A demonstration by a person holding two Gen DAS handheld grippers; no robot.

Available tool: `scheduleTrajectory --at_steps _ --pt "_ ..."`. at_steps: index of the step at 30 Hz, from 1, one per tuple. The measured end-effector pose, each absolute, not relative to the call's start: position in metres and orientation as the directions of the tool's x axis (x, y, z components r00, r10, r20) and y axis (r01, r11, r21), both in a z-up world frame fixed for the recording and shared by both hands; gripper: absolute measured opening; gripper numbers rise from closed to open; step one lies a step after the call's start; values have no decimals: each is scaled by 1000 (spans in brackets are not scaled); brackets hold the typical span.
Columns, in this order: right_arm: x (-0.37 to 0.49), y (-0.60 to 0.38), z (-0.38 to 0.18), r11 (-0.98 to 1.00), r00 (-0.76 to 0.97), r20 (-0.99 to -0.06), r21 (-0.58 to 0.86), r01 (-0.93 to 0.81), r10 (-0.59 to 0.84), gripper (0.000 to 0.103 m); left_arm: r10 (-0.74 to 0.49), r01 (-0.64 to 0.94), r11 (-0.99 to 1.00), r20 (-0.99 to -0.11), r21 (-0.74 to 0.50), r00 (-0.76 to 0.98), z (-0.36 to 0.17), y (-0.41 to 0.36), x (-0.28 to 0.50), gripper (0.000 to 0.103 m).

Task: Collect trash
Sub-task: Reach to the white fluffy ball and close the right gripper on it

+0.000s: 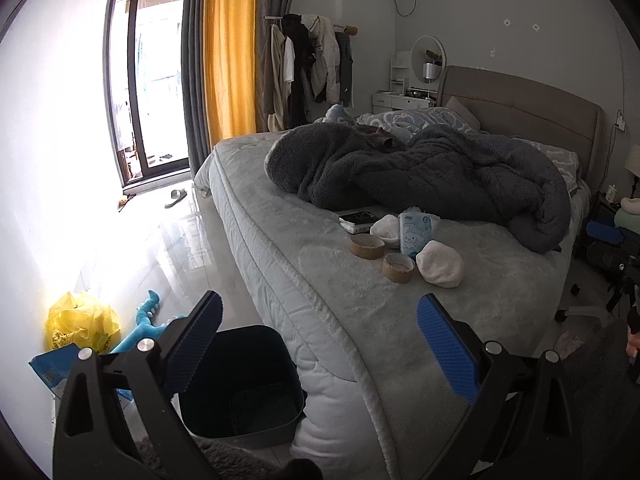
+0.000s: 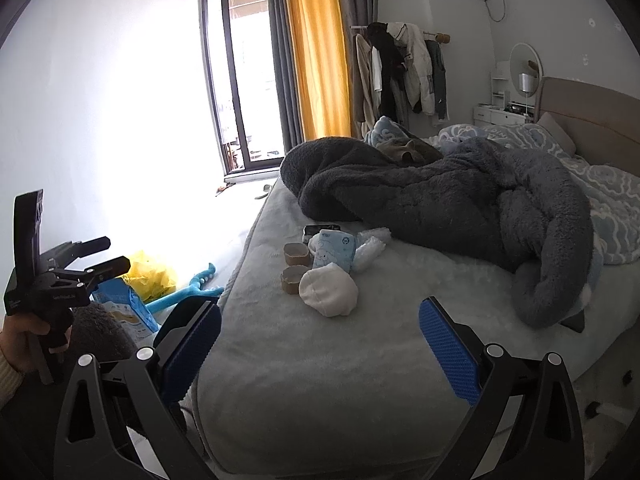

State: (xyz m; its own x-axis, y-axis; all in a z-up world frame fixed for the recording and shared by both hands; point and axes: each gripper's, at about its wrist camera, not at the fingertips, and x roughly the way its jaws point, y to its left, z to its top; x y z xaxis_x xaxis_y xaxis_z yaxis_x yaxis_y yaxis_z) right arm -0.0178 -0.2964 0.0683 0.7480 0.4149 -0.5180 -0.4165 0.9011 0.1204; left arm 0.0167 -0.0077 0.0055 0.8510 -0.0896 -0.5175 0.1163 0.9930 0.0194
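Left hand-held gripper [image 1: 320, 340] hung spread wide, nothing held; right hand-held gripper [image 2: 320, 344] likewise, level forward.

1. In front of me the bed [image 1: 400, 312] has a pale grey plush cover, its foot corner nearest.
2. A dark grey fleece blanket [image 1: 440, 172] lies heaped across the middle of the bed.
3. Before the blanket sit two cardboard tape cores [image 1: 367, 246], a white crumpled wad [image 1: 440, 264], a blue-and-white tissue pack [image 1: 416, 232] and a dark flat box [image 1: 358, 218], all close together.
4. The floor [image 1: 168, 240] is glossy tile.
5. On the floor beside the bed's corner stands a dark bin [image 1: 244, 384]; near the wall lie a yellow plastic bag [image 1: 80, 324], a blue toy [image 1: 148, 320] and a blue packet [image 1: 52, 368].
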Motion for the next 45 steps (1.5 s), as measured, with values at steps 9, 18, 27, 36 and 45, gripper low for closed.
scheduleTrajectory --at_steps 9,18,27,36,45 --pt "24 -273 41 879 687 -586 97 -468 430 100 -159 202 979 -556 16 816 -14 -15 56 99" --pt "75 -253 2 850 610 -672 58 -523 421 100 -201 260 965 -615 8 763 -39 -17 103 96" --pt "124 -233 -23 812 563 -711 21 -583 422 100 -250 278 958 -674 -69 695 -65 -20 148 90" --pt "158 -222 -49 777 506 -754 10 -629 419 95 -334 352 929 -680 -118 653 -79 -38 172 89" --pt "161 -227 -55 755 458 -770 47 -653 444 57 -365 396 910 -702 -128 612 -92 -63 188 85"
